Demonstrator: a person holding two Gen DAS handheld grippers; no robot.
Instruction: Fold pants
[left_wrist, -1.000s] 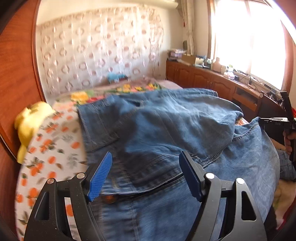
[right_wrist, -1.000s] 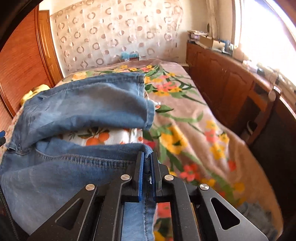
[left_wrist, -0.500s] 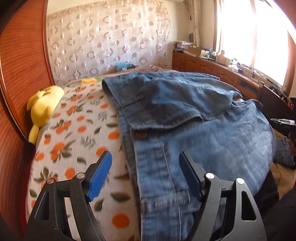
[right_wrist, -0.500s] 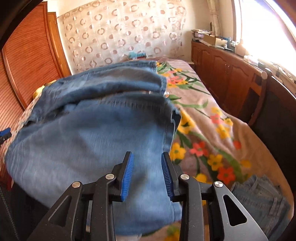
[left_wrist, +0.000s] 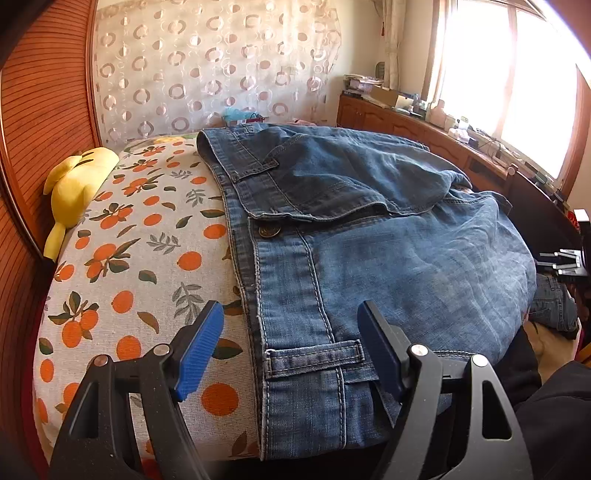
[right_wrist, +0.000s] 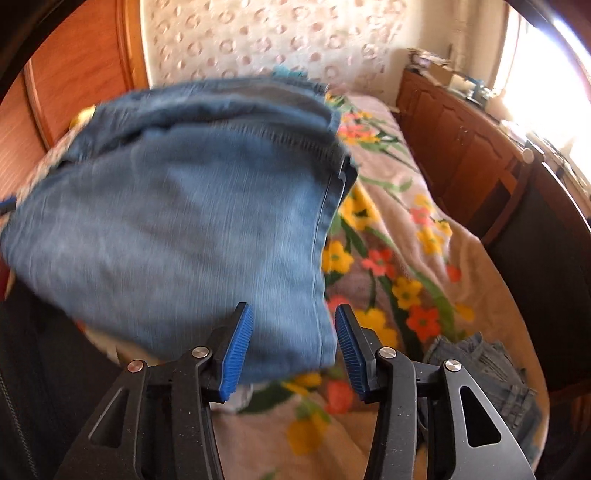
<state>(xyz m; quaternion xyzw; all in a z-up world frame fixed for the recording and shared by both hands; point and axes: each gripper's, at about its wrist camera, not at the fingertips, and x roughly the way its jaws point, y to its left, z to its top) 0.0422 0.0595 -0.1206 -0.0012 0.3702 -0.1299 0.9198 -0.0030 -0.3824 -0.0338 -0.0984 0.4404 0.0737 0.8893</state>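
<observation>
Jeans (left_wrist: 369, 229) lie folded on the bed (left_wrist: 140, 240), waistband edge running from 6 o'clock up to 11 o'clock in the left wrist view, brass button (left_wrist: 268, 231) facing up. Long axis follows that edge; the bulk spreads toward 3 o'clock. Left gripper (left_wrist: 291, 350) hovers low over the near waistband, fingers spread wide, holding nothing, a belt loop (left_wrist: 314, 356) between them. Right gripper (right_wrist: 293, 347) sits at the jeans' near right corner, fingers apart, gripping nothing; this view is blurred. A yellow plush (left_wrist: 79, 181) lies at 9 o'clock. More denim (right_wrist: 484, 365) sits at 4 o'clock in the right wrist view.
</observation>
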